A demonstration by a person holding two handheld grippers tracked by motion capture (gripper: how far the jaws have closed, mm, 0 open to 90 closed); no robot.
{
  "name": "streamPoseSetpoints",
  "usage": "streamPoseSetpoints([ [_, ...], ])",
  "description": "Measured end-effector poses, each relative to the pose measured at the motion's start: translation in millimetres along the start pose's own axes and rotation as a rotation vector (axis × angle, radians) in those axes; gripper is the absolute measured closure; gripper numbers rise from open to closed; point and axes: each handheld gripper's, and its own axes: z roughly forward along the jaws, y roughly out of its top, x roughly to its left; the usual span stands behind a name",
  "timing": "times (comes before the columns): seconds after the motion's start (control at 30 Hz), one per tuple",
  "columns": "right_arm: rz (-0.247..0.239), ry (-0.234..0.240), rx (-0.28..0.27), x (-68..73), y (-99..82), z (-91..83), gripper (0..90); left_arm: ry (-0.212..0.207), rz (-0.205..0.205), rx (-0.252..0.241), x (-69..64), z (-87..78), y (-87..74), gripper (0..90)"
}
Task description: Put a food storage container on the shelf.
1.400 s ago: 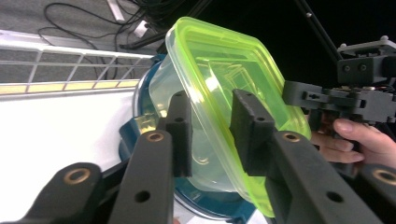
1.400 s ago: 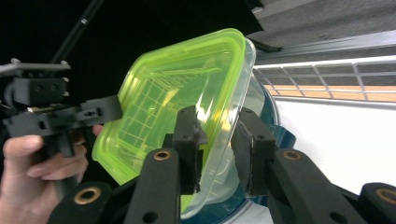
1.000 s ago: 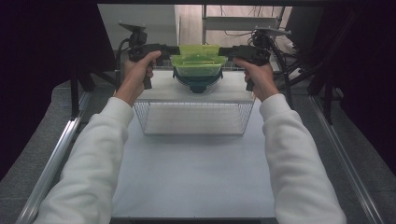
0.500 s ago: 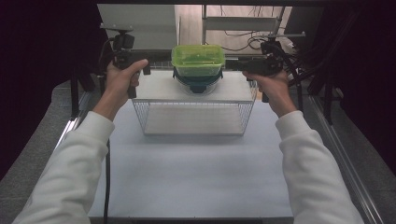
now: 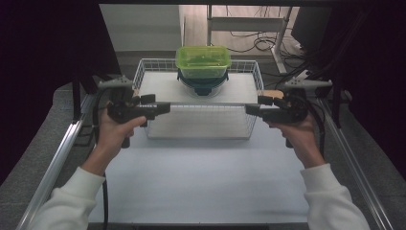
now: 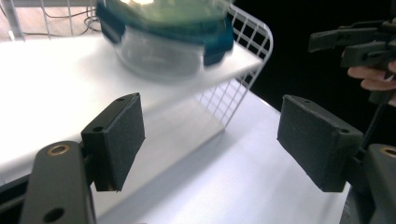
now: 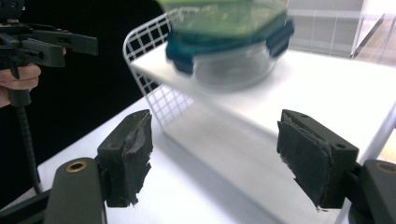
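While both hands hang at the front of the rack, the readout goes like this:

Stack: a green-lidded container [image 5: 203,61] sits on top of a clear round bowl with a dark teal clip-lock lid [image 5: 202,82], right at the back middle of the shelf.
Look of it: translucent lime-green top, rounded-rectangle shape; below it a glassy bowl, teal clips sticking out at the sides; blurred in both gripper views [image 6: 170,42] [image 7: 231,39].
Shelf: white wire rack [image 5: 143,76] with a white board on top, standing on the white table [image 5: 201,182].
Left gripper [image 5: 165,108]: jaws well apart, just been opening, nothing between the pads; pointing inward at the rack's front left corner.
Right gripper [image 5: 249,109]: jaws wide too, just been opening, nothing held; pointing inward at the front right corner.
Gap: both tools well clear of the stack, one each side, facing one another across the rack front.
Hands: white sleeves coming in from below.
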Motion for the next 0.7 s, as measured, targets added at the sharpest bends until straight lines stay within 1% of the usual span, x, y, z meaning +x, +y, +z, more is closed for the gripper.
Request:
streamPoseSetpoints([
  [0.07,-0.004,0.003,0.003,3.3,-14.4,-4.4,26.4,0.013,0.021,0.010,-4.3,-1.5,-13.7,22.6],
  [0.1,-0.006,0.000,0.009,5.0,-21.8,-5.9,26.4,0.015,0.018,0.011,-6.4,-1.9,-21.2,22.7],
  [0.13,-0.011,-0.008,0.013,6.7,-29.3,-7.3,26.4,0.006,0.019,0.016,-7.2,-1.6,-26.8,22.7],
  [0.17,-0.015,-0.012,0.012,7.8,-35.2,-7.6,26.4,-0.011,0.003,0.026,-9.1,-0.4,-37.3,22.7],
  [0.2,-0.015,-0.013,0.016,9.7,-44.6,-8.0,26.4,-0.019,0.000,0.034,-9.7,0.9,-43.7,22.5],
  [0.23,-0.014,-0.012,0.018,10.7,-50.3,-8.4,26.4,-0.019,-0.002,0.056,-10.9,3.1,-54.6,22.4],
  [0.27,-0.009,-0.009,0.021,11.5,-59.5,-8.8,26.4,-0.017,-0.001,0.066,-11.4,4.3,-61.0,22.2],
  [0.3,-0.003,-0.003,0.021,11.8,-65.0,-8.6,26.4,-0.013,-0.004,0.074,-11.8,5.8,-71.1,22.2],
  [0.33,0.001,-0.001,0.029,12.3,-73.8,-8.5,26.4,-0.012,-0.013,0.076,-11.9,6.7,-76.8,22.3],
  [0.4,0.004,-0.003,0.046,12.3,-84.9,-7.8,26.4,-0.029,-0.035,0.093,-10.4,9.7,-90.5,22.3],
  [0.43,0.002,-0.009,0.062,12.0,-90.4,-7.4,26.4,-0.031,-0.046,0.104,-9.3,11.4,-98.5,22.3],
  [0.47,0.001,-0.014,0.079,11.5,-96.7,-7.0,26.3,-0.031,-0.053,0.112,-8.4,12.4,-103.1,22.4],
  [0.5,0.003,-0.015,0.086,11.2,-100.5,-6.5,26.3,-0.031,-0.058,0.130,-7.2,14.4,-110.1,22.3],
  [0.57,0.021,-0.016,0.113,10.3,-112.1,-5.3,26.3,-0.021,-0.067,0.155,-5.3,16.7,-120.5,22.4],
  [0.63,0.022,-0.025,0.140,9.5,-122.2,-3.5,26.1,-0.020,-0.080,0.169,-4.1,18.1,-130.1,22.4],
  [0.7,0.029,-0.029,0.154,8.4,-131.8,-1.2,26.1,-0.017,-0.092,0.187,-3.0,20.0,-138.8,22.5],
])
